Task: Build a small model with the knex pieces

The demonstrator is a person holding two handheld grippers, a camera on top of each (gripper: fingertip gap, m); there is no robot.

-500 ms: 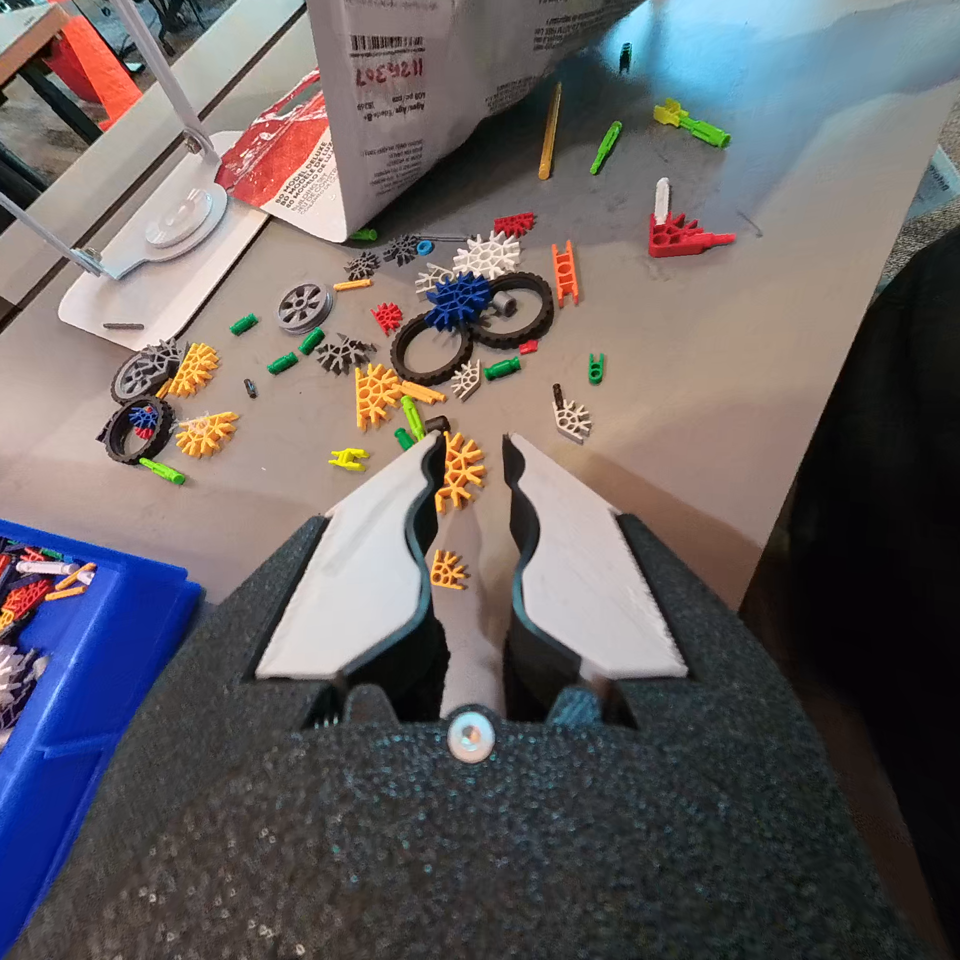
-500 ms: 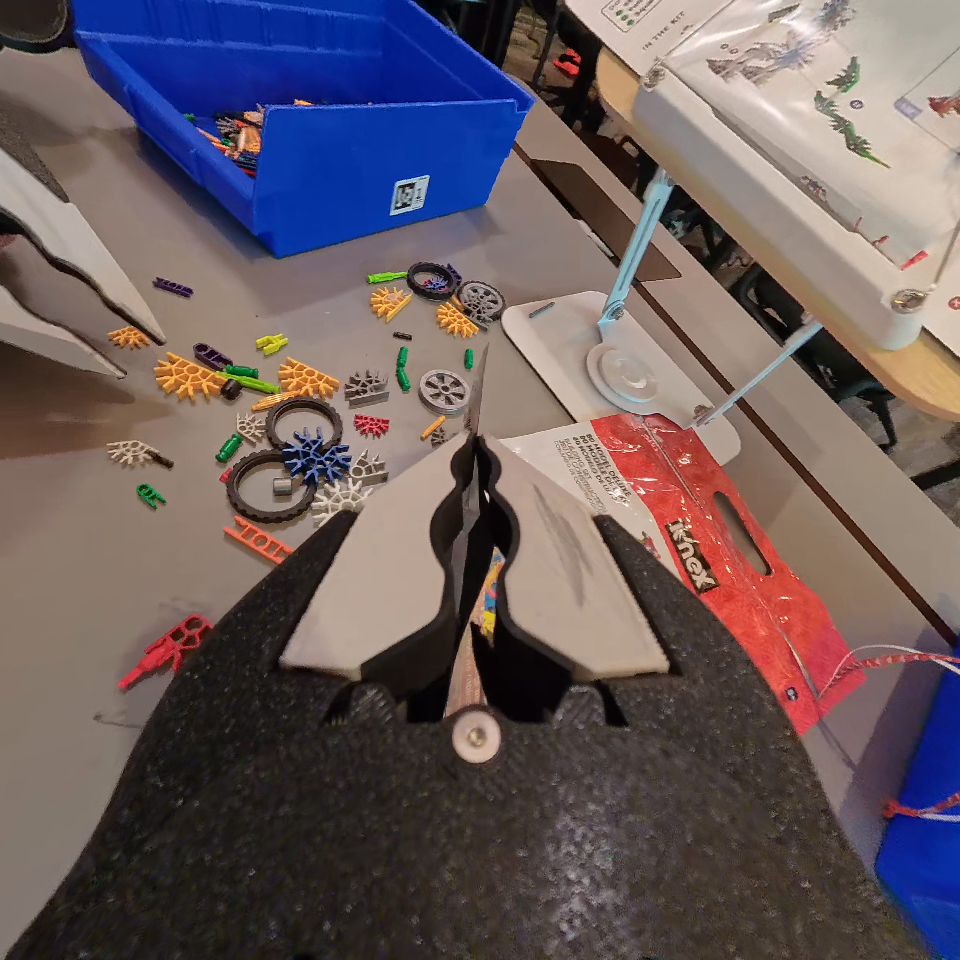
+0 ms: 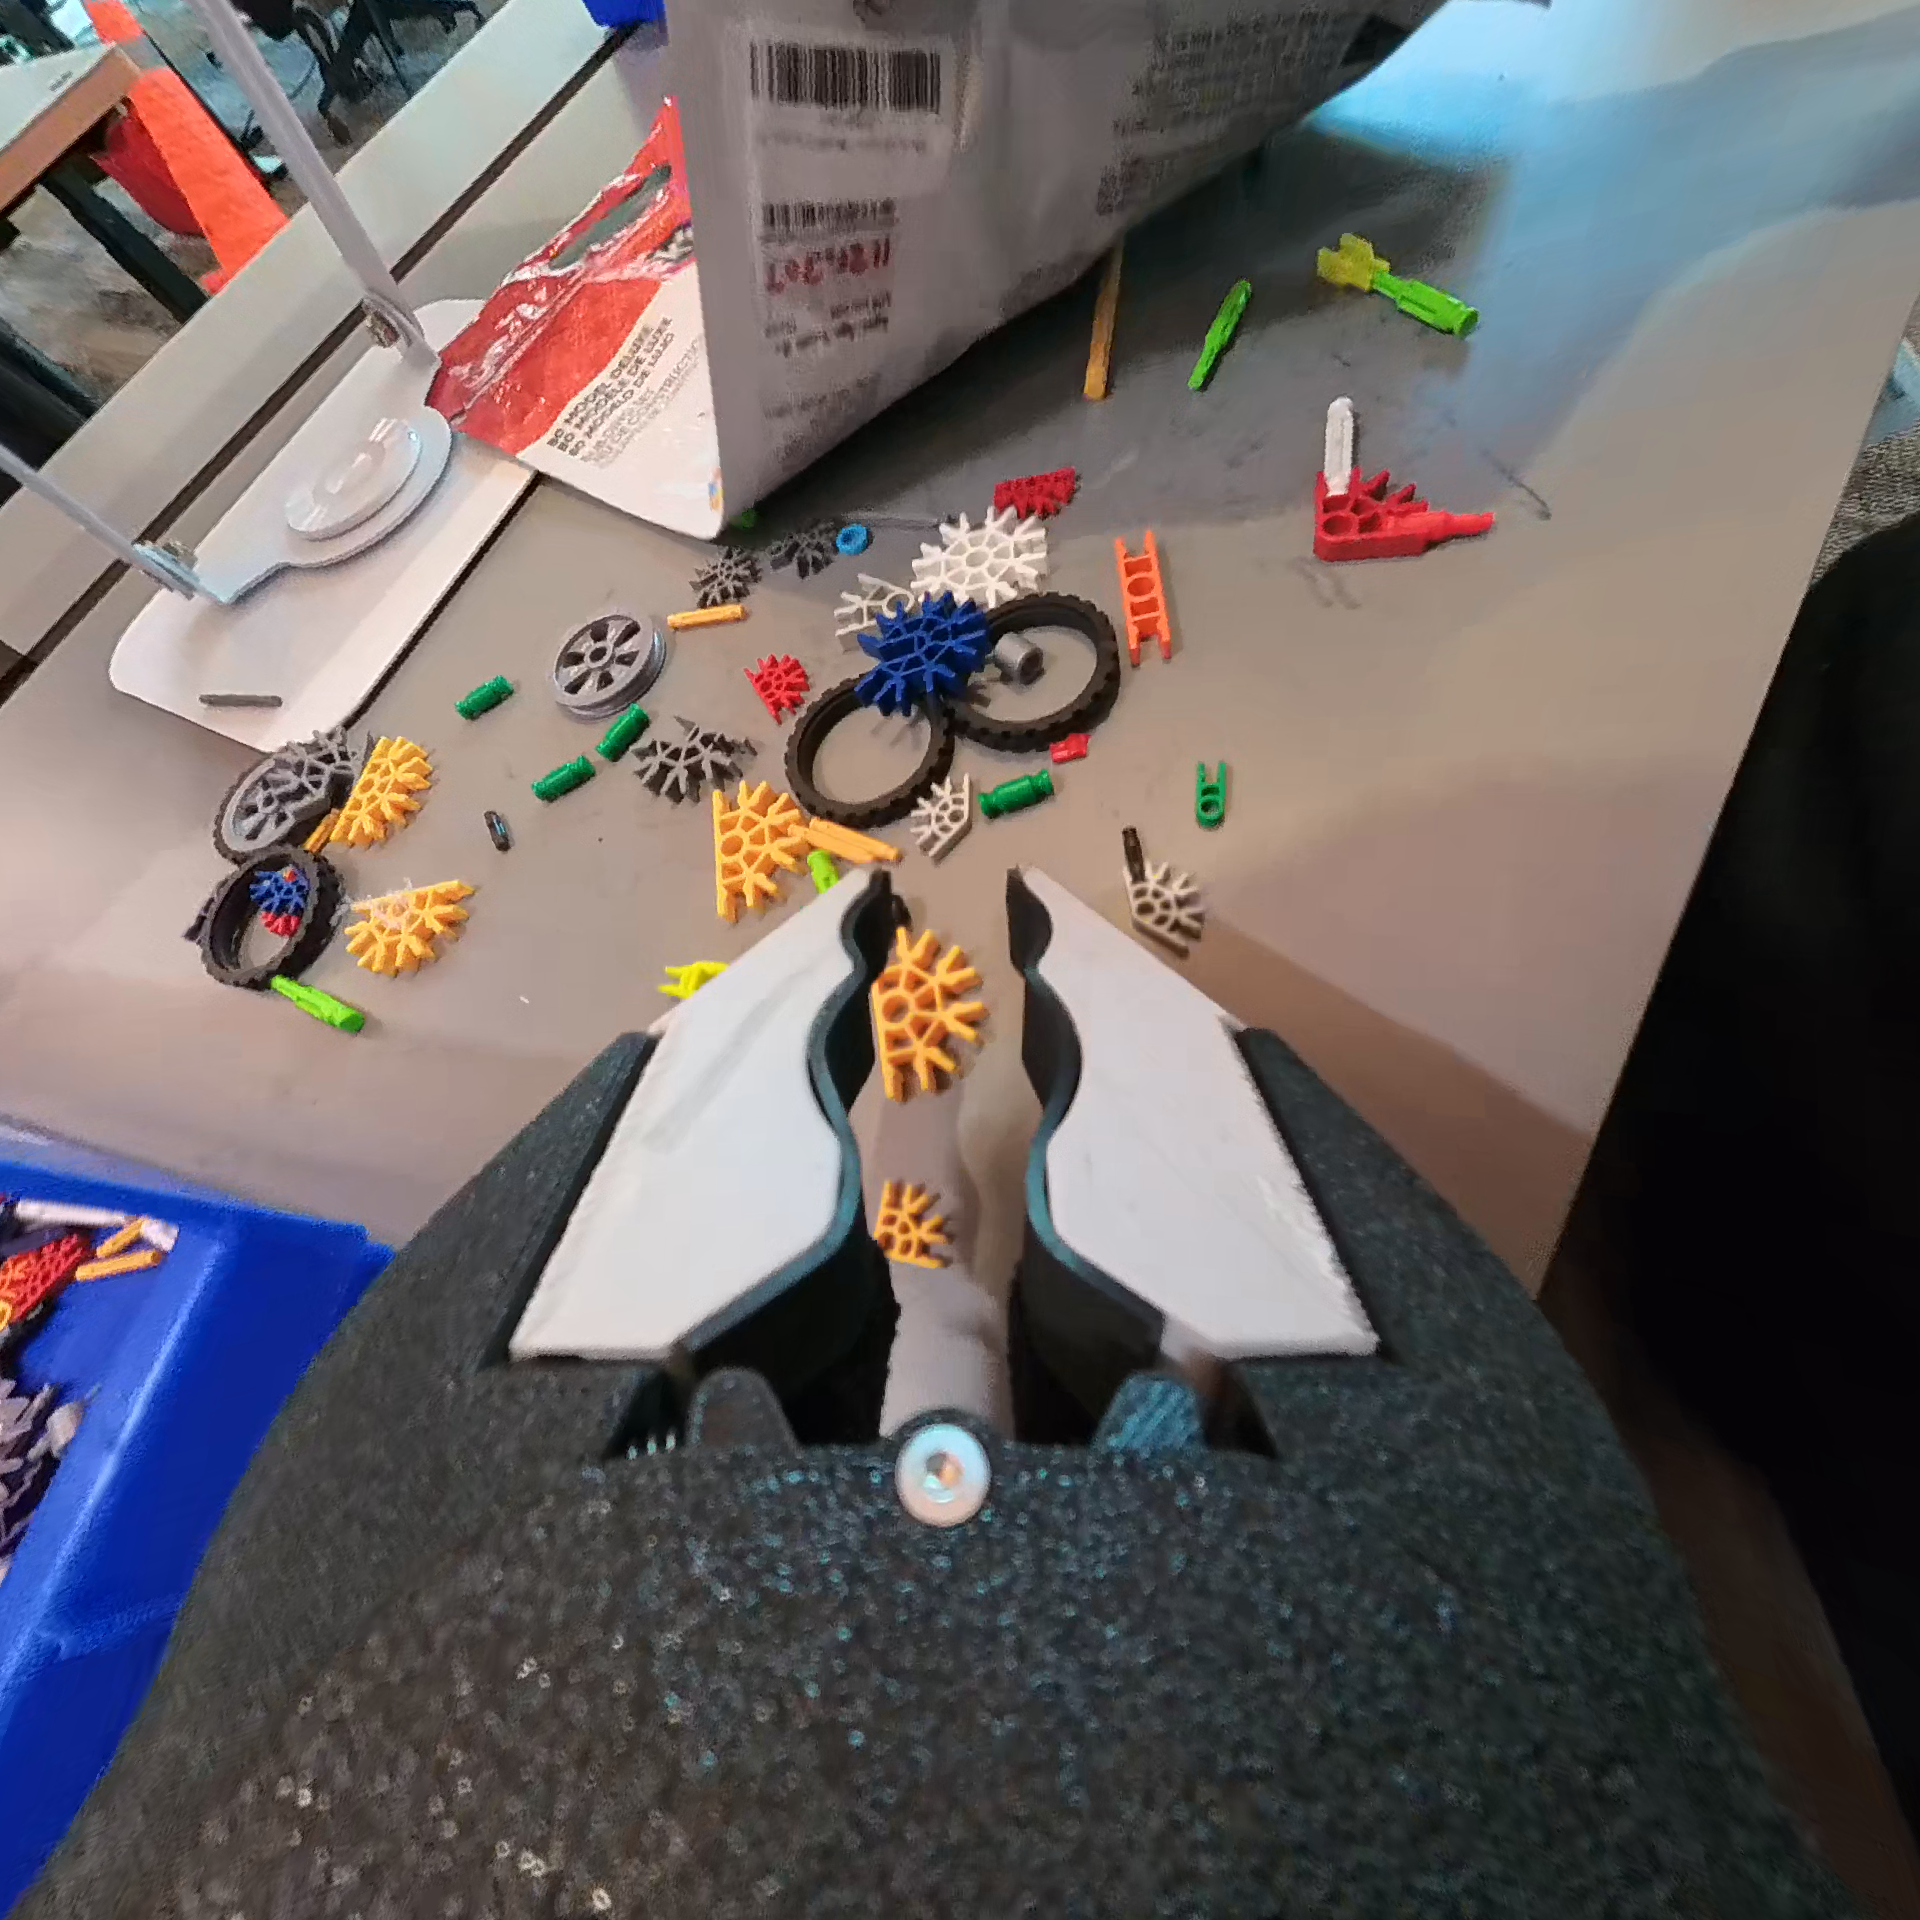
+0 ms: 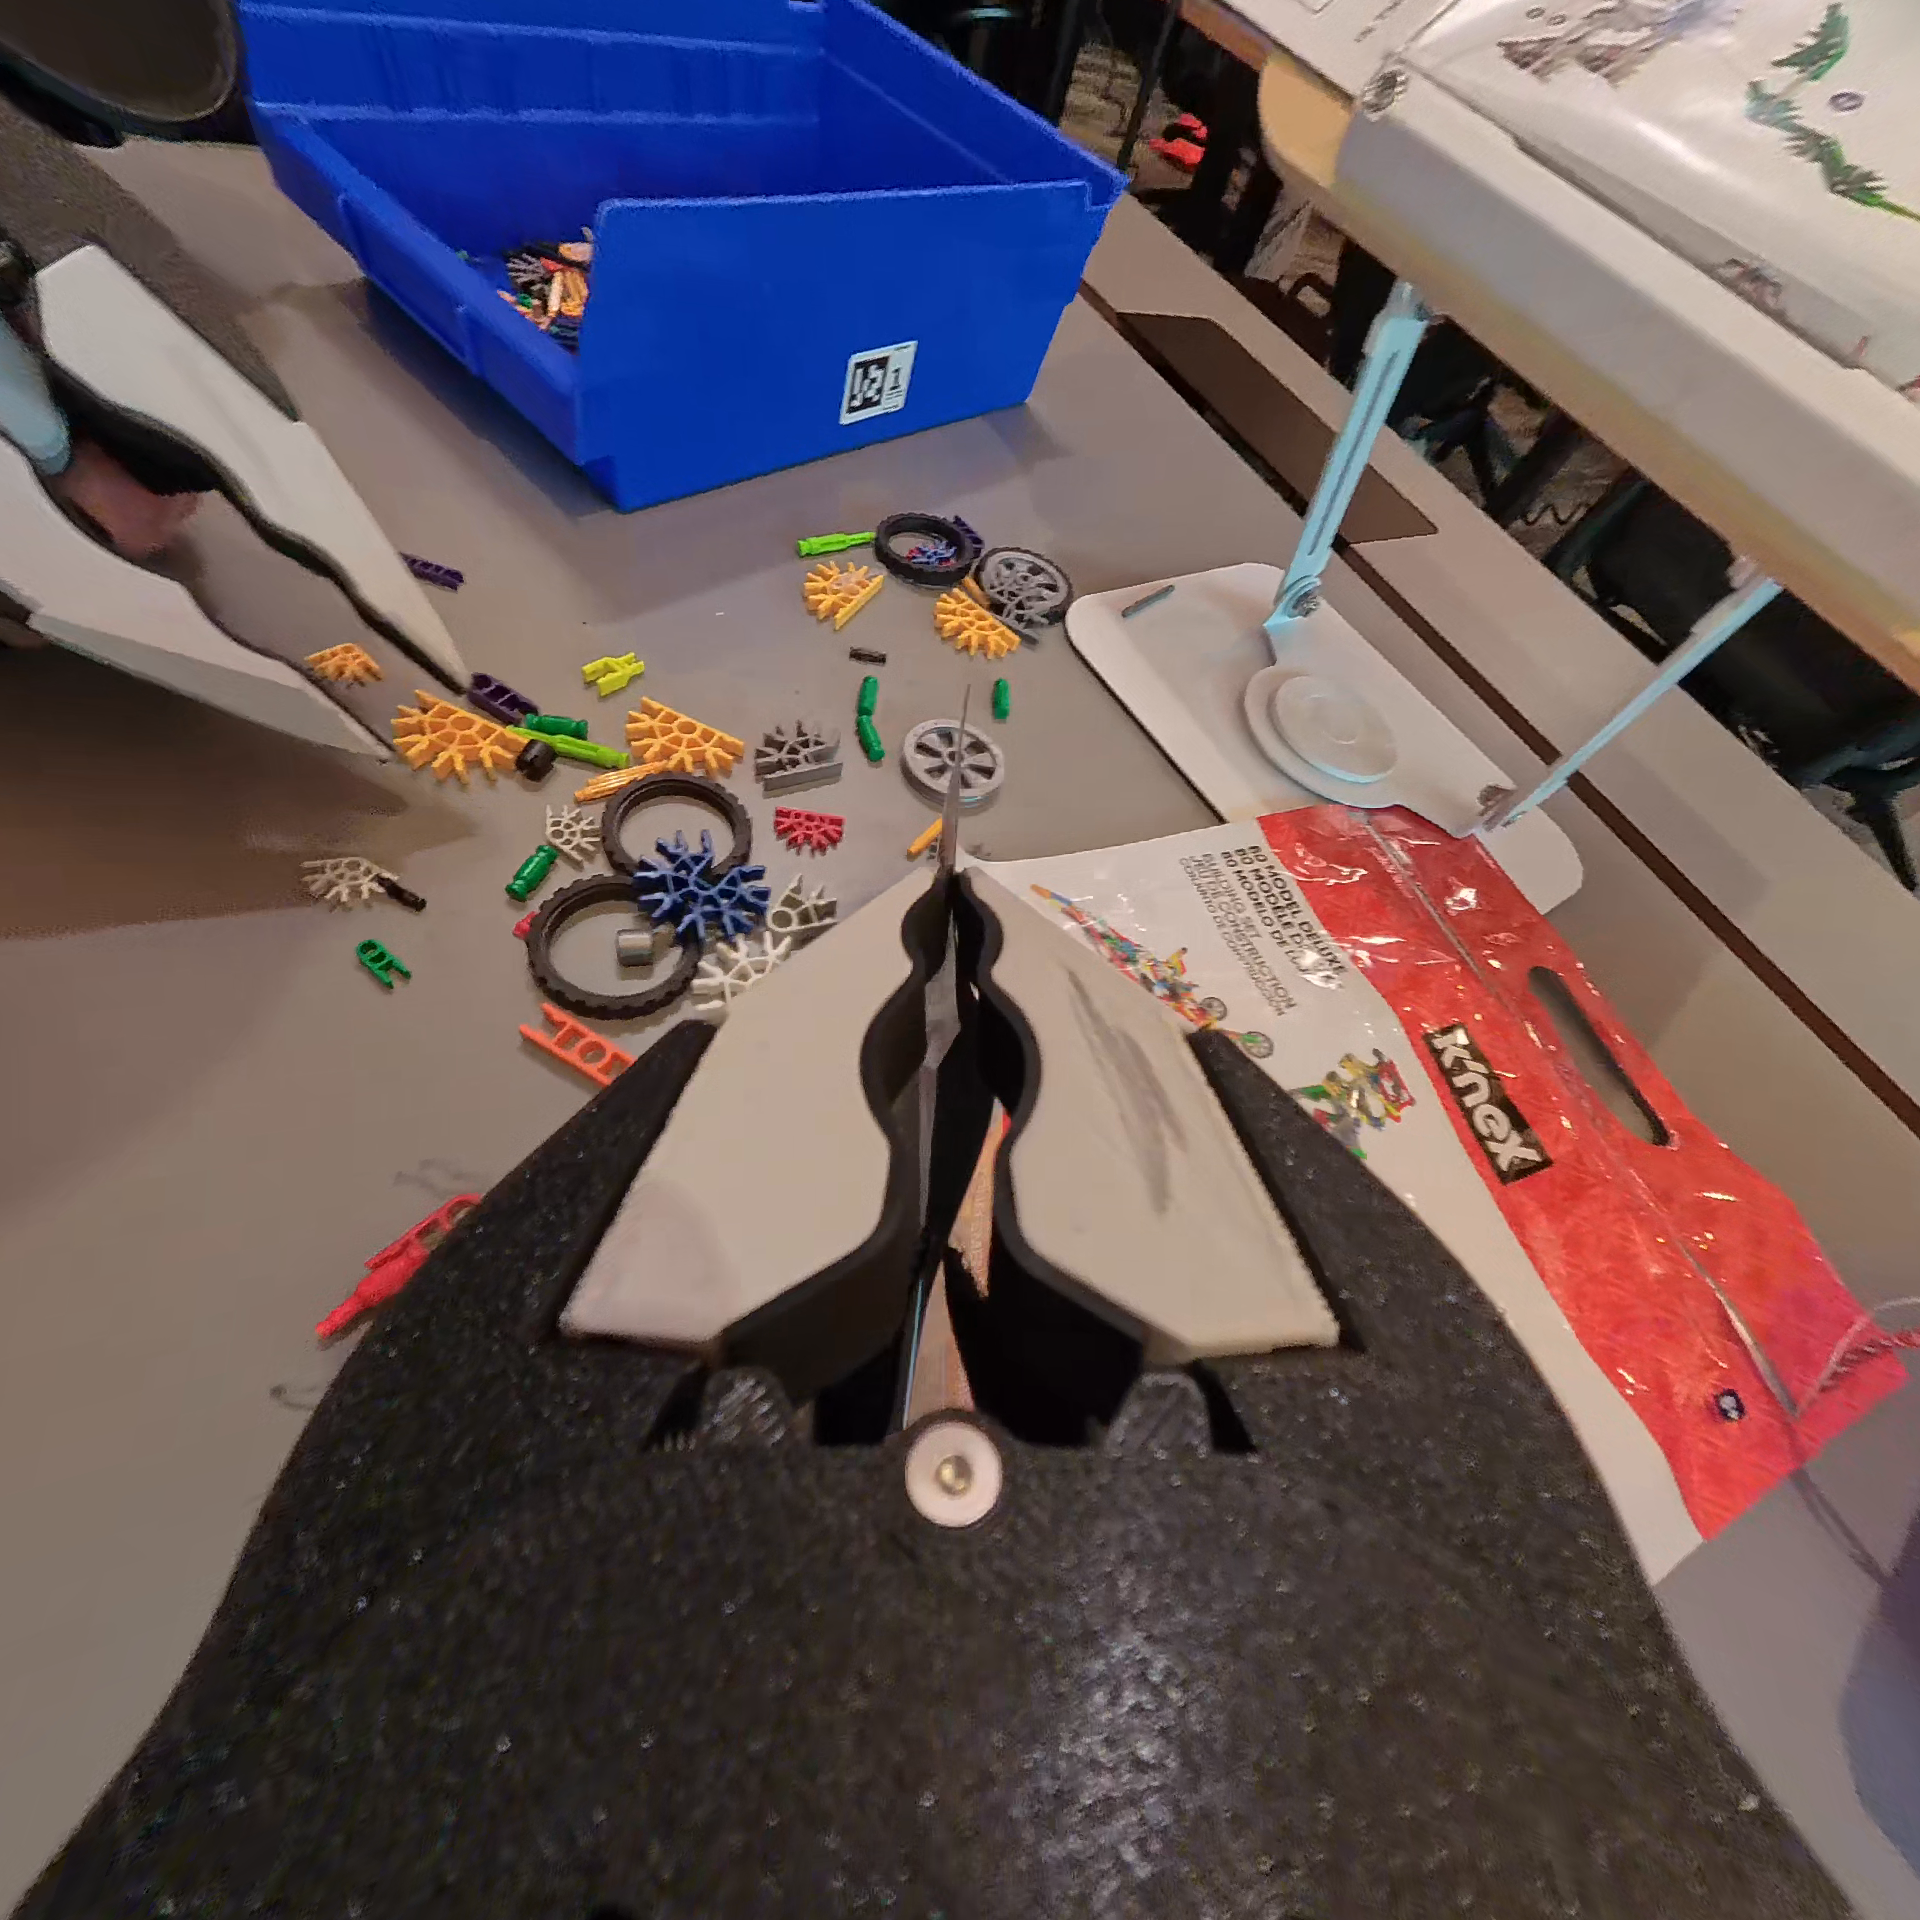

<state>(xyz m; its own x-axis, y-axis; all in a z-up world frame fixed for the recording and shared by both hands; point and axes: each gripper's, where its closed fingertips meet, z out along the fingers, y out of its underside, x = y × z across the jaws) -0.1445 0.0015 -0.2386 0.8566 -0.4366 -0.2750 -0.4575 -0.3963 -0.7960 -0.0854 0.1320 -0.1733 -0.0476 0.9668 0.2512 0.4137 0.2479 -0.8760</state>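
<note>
Printed lettering and barcodes cover the red-and-white plastic toy bag (image 4: 1455,1091) at right; a white coded sticker (image 4: 878,382) sits on the blue plastic bin (image 4: 727,343), upper centre.

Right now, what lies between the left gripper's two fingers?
In the left wrist view, two yellow-orange plastic fan-shaped connectors lie on the grey table between the open left gripper fingers: a large one, a small one.

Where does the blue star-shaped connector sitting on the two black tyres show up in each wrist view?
Left wrist view: blue connector, upper centre, beyond the open left gripper.
Right wrist view: blue connector, left of centre, beside the right gripper.
Shared landmark: the black tyres under it.
</note>
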